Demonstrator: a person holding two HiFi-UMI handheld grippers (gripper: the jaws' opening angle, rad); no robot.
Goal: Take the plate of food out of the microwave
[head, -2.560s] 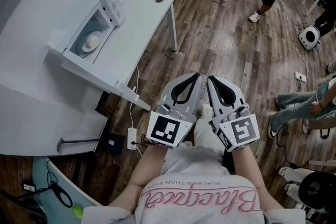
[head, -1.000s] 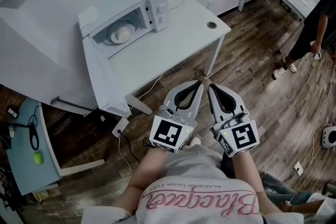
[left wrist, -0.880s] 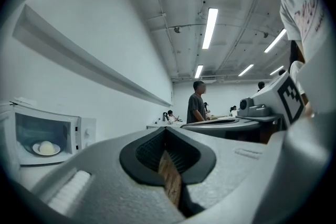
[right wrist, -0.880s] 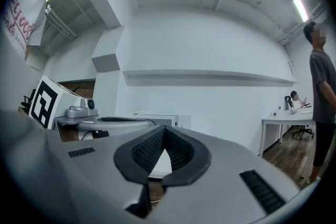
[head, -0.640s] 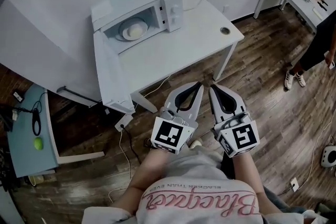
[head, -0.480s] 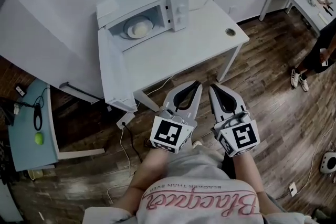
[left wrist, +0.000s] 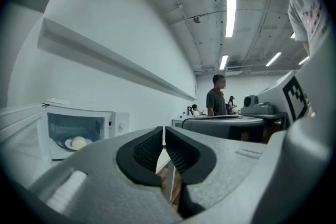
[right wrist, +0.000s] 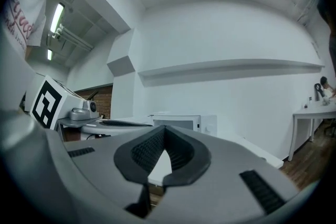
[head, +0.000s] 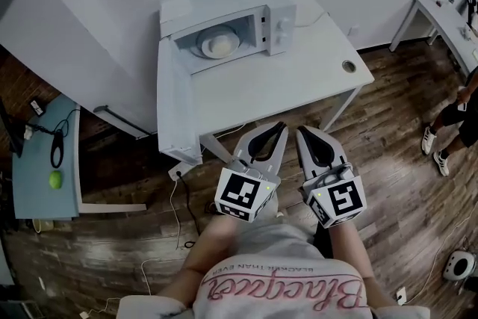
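A white microwave (head: pixel 231 11) stands at the back of a white table (head: pixel 299 78), its door (head: pixel 175 104) swung open to the left. Inside sits a plate (head: pixel 218 42) with a pale round piece of food on it. The left gripper view shows the microwave (left wrist: pixel 79 131) and the plate (left wrist: pixel 76 142) at far left. Both grippers are held side by side in front of the person's chest, short of the table's front edge. My left gripper (head: pixel 282 125) (left wrist: pixel 163 127) is shut on nothing. My right gripper (head: pixel 299 129) (right wrist: pixel 164 127) is likewise shut and empty, with the microwave (right wrist: pixel 178 122) straight beyond it.
A teal side table (head: pixel 45 160) holding a green ball (head: pixel 56 179) and cables stands at left. A power strip (head: pixel 179 172) lies on the wood floor under the table. Another white desk (head: pixel 444 19) and a person's legs (head: pixel 455 116) are at right. A person (left wrist: pixel 217 94) stands far off.
The view has swung so that the microwave and table now lie nearly straight ahead and closer. Both grippers stay shut, side by side.
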